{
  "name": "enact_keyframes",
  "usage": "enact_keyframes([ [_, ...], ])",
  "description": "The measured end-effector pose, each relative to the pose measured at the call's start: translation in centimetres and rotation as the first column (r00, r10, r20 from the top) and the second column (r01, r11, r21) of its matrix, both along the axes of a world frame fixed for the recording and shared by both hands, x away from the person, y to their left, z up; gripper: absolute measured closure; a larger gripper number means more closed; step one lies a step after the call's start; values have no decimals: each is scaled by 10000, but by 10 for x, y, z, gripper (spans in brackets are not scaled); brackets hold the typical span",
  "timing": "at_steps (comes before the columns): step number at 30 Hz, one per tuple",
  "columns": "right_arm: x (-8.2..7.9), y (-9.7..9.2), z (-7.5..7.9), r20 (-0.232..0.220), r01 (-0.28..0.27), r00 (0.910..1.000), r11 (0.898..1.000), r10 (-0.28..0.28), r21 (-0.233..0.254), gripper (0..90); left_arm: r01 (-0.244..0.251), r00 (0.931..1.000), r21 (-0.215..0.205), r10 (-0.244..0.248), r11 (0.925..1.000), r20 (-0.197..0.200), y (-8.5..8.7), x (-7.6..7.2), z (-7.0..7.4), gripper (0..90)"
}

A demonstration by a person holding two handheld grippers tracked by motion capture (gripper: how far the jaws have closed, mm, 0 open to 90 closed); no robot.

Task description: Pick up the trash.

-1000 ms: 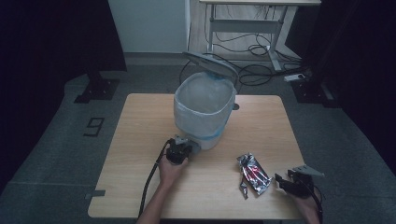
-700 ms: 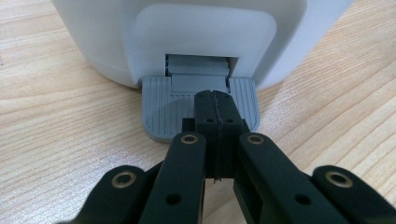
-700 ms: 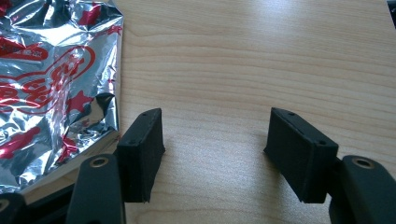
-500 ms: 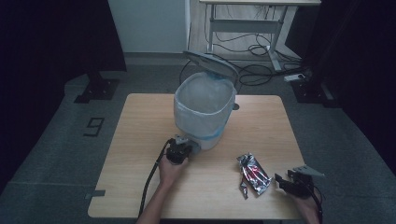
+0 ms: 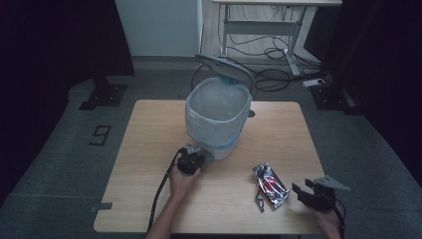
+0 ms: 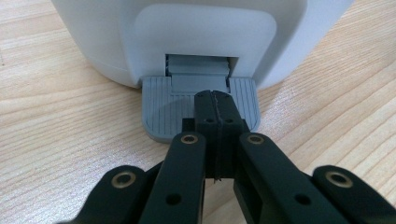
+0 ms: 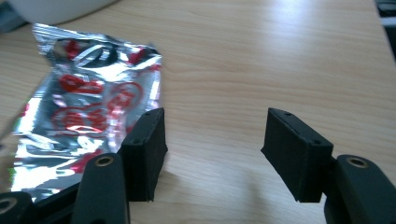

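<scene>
A white pedal bin (image 5: 217, 117) with a plastic liner stands mid-table, its grey lid (image 5: 224, 65) raised. My left gripper (image 5: 191, 160) is shut, its tips pressing on the grey foot pedal (image 6: 161, 107) at the bin's base (image 6: 102, 37). A crumpled silver and red foil wrapper (image 5: 269, 184) lies flat on the table at the front right. My right gripper (image 5: 309, 192) is open just right of it; in the right gripper view the wrapper (image 7: 79, 112) lies to the left of the gripper (image 7: 212, 151), whose jaws hold nothing.
The wooden table (image 5: 283, 129) has its front edge close to both hands. Grey carpet surrounds it. A desk frame with cables (image 5: 263, 30) stands behind, and black stand bases sit at the far left and right.
</scene>
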State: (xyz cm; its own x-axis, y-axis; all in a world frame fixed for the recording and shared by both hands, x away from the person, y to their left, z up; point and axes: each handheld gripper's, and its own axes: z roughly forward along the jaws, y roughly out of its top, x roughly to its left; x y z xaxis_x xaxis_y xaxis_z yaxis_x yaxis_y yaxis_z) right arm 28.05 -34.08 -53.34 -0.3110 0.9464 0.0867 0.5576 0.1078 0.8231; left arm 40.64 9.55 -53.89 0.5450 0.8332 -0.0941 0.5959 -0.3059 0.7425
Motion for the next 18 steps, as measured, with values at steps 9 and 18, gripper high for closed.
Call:
enact_keyframes([
  [9, -1, 20, -1, -127, -748, 9971, 9970, 746, -215, 398, -32, 9999, 30, 32, 10000, -106, -1, 1, 1, 900],
  [18, 2, 33, -7, -492, -1151, 9923, 9928, 1135, -316, 402, -34, 9999, 34, 34, 10000, -105, -1, 1, 1, 900],
])
